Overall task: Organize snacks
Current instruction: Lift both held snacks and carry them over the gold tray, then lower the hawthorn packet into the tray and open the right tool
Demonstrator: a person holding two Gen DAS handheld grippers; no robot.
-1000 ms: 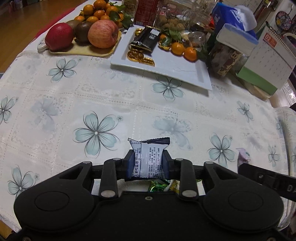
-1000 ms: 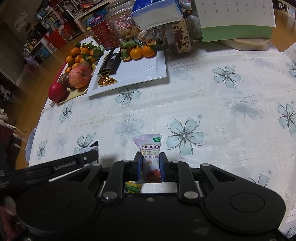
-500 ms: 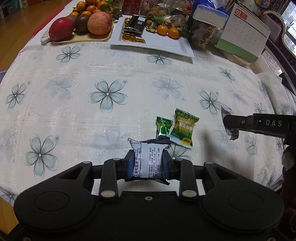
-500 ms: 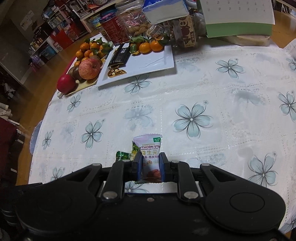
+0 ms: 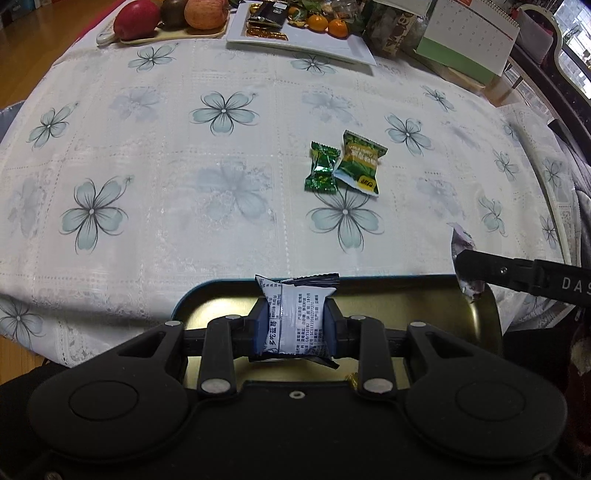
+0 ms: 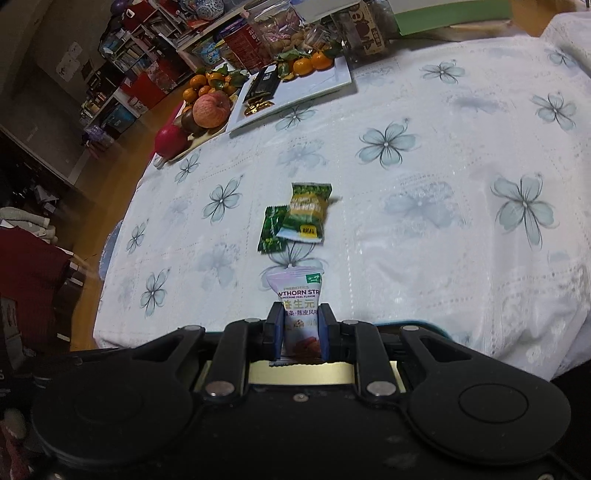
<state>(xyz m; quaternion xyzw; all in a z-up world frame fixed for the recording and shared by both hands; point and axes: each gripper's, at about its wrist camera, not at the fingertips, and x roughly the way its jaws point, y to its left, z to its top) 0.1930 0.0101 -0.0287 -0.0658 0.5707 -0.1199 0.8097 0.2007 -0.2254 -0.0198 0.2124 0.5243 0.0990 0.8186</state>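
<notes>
My left gripper [image 5: 295, 326] is shut on a white and blue snack packet [image 5: 297, 317], held over a gold-lined tin [image 5: 461, 317] at the table's near edge. My right gripper [image 6: 298, 328] is shut on a purple hawthorn strip packet [image 6: 298, 295], also above the tin [image 6: 295, 373]. Two green snack packets lie side by side on the cloth, a small one [image 5: 320, 172] and a larger one [image 5: 360, 162]; they also show in the right wrist view as the small one [image 6: 271, 229] and the larger one [image 6: 306, 212]. The right gripper's finger [image 5: 517, 277] shows at the left view's right edge.
At the far edge stand a white plate [image 5: 332, 48] with oranges and chocolates, a fruit tray [image 5: 166, 33] with apples, jars and a desk calendar [image 5: 469, 40]. The flowered tablecloth [image 5: 184, 166] covers the round table. Shelves and floor lie beyond [image 6: 110, 74].
Both grippers have pulled back toward the near edge with their packets. The two green packets and then the tin have come into view below.
</notes>
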